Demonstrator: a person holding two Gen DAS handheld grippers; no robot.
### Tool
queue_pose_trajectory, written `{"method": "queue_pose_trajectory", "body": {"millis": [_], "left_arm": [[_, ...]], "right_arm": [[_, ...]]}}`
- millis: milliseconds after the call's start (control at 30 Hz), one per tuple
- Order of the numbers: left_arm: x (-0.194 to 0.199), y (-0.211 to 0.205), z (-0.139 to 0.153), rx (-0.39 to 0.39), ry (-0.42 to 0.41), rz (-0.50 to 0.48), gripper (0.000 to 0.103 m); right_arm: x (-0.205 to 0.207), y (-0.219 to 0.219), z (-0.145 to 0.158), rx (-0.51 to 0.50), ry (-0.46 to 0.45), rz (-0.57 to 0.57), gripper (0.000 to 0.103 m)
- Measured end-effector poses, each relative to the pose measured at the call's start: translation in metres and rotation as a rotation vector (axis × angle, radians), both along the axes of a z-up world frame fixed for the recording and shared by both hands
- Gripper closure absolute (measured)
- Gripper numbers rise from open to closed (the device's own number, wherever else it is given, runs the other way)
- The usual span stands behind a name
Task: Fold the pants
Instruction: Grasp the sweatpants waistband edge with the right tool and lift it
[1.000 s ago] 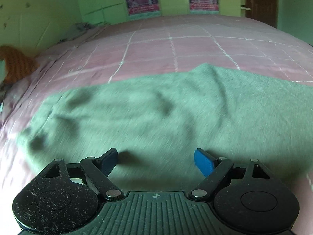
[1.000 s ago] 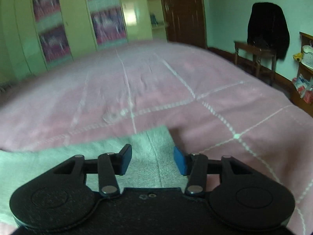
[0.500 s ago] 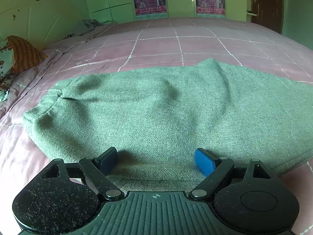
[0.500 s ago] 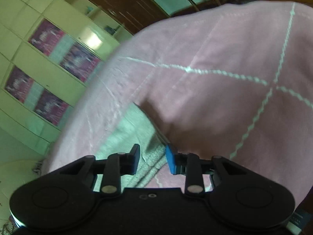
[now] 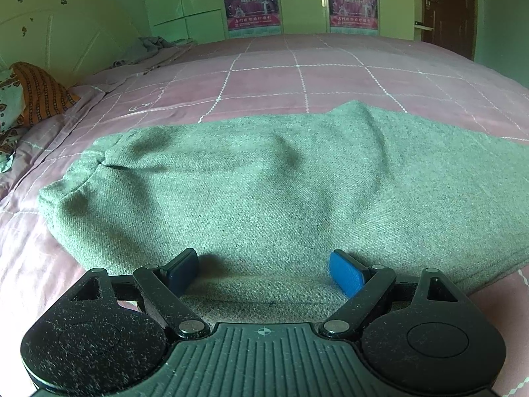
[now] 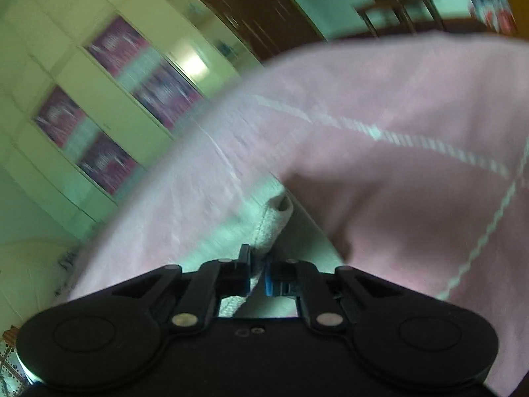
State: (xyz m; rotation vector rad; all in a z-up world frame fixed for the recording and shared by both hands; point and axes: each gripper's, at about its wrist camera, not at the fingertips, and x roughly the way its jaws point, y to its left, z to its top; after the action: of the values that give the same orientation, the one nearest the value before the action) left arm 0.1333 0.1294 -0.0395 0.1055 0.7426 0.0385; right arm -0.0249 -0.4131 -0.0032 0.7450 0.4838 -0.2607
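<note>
The green pants [image 5: 264,185] lie spread across the pink checked bedspread [image 5: 297,76], and the left gripper [image 5: 264,266] sits low over their near edge with its fingers [image 5: 345,276] wide apart. The cloth runs right between those fingers and stretches away ahead of them, out to both sides, with one dark crease ahead of the left finger and a soft ridge ahead of the right one. Neither finger pinches anything; the fabric just passes under the gap.

Over on the other side, the right gripper [image 6: 257,276] is tilted hard, the room leaning in its view. Its fingers [image 6: 245,273] are drawn nearly together with a stitched hem of the pants [image 6: 271,221] caught between them. That hem rises just ahead of the fingertips in a pale fold, lifted off the bedspread [image 6: 413,198], which bulges to the right of the fingers. The view is blurred, so the exact bite on the cloth is hard to read.

Ahead of the left fingers, past the bed, two posters [image 5: 253,0] hang on the cupboard doors, and an orange patterned cloth [image 5: 39,96] sits far off to the left.
</note>
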Motion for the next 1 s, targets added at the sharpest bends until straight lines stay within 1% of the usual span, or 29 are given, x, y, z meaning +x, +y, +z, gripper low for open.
{"method": "queue_pose_trajectory", "body": {"millis": [33,67,100,133,167,200,233,300,333,433,533,600,667,700,767,800,867,933,967,1000], "left_arm": [[0.000,0.001,-0.001,-0.001,-0.002,-0.003,0.016],[0.000,0.001,-0.001,-0.001,-0.005,-0.005,0.016],[0.000,0.001,-0.001,-0.003,-0.006,-0.005,0.016],[0.000,0.002,-0.001,-0.005,-0.007,-0.005,0.016],[-0.001,0.002,-0.001,-0.005,-0.009,-0.007,0.016],[-0.001,0.002,-0.002,-0.006,-0.012,-0.008,0.016],[-0.001,0.002,-0.002,-0.007,-0.015,-0.008,0.016],[-0.002,0.002,-0.003,-0.009,-0.021,-0.006,0.016],[-0.002,0.002,-0.003,-0.010,-0.023,-0.005,0.016],[-0.001,0.000,-0.003,-0.012,-0.024,-0.004,0.015],[-0.001,0.000,-0.003,-0.014,-0.026,-0.002,0.015],[-0.002,0.000,-0.003,-0.016,-0.027,-0.001,0.015],[-0.002,0.001,-0.003,-0.014,-0.029,-0.001,0.015],[-0.002,0.000,-0.004,-0.014,-0.029,-0.002,0.015],[-0.002,0.000,-0.003,-0.014,-0.029,-0.002,0.015],[-0.002,0.000,-0.004,-0.013,-0.029,-0.003,0.015],[-0.002,0.000,-0.004,-0.009,-0.026,-0.009,0.014],[-0.002,0.000,-0.004,-0.011,-0.026,-0.012,0.014],[-0.001,0.000,-0.004,-0.010,-0.027,-0.011,0.014],[-0.001,0.000,-0.004,-0.008,-0.028,-0.009,0.013]], "right_arm": [[0.002,0.000,-0.004,0.003,0.057,-0.025,0.096],[0.008,-0.006,-0.016,0.061,0.148,-0.043,0.097],[0.012,-0.017,-0.029,0.170,0.190,-0.045,0.099],[0.012,-0.025,-0.032,0.221,0.190,-0.058,0.099],[0.011,-0.027,-0.031,0.235,0.180,-0.057,0.097],[0.007,-0.025,-0.027,0.216,0.162,-0.045,0.095],[0.001,-0.021,-0.023,0.190,0.140,-0.035,0.090],[-0.016,-0.018,-0.019,0.197,0.102,-0.050,0.071],[-0.023,-0.020,-0.019,0.214,0.105,-0.075,0.062],[-0.031,-0.025,-0.026,0.290,0.094,-0.089,0.062],[-0.020,-0.030,-0.035,0.298,0.115,-0.057,0.061],[-0.005,-0.027,-0.034,0.271,0.121,-0.019,0.057],[0.008,-0.018,-0.030,0.214,0.133,0.029,0.055],[0.011,-0.013,-0.026,0.179,0.136,0.052,0.059],[0.019,-0.004,-0.020,0.081,0.161,0.072,0.094],[0.023,0.001,-0.014,0.044,0.161,0.084,0.094],[0.012,0.007,0.004,-0.012,0.062,0.086,0.095],[-0.004,0.006,0.022,0.028,-0.066,0.083,0.095],[-0.009,0.005,0.028,0.042,-0.096,0.083,0.095],[-0.009,0.005,0.030,0.031,-0.077,0.078,0.095]]}}
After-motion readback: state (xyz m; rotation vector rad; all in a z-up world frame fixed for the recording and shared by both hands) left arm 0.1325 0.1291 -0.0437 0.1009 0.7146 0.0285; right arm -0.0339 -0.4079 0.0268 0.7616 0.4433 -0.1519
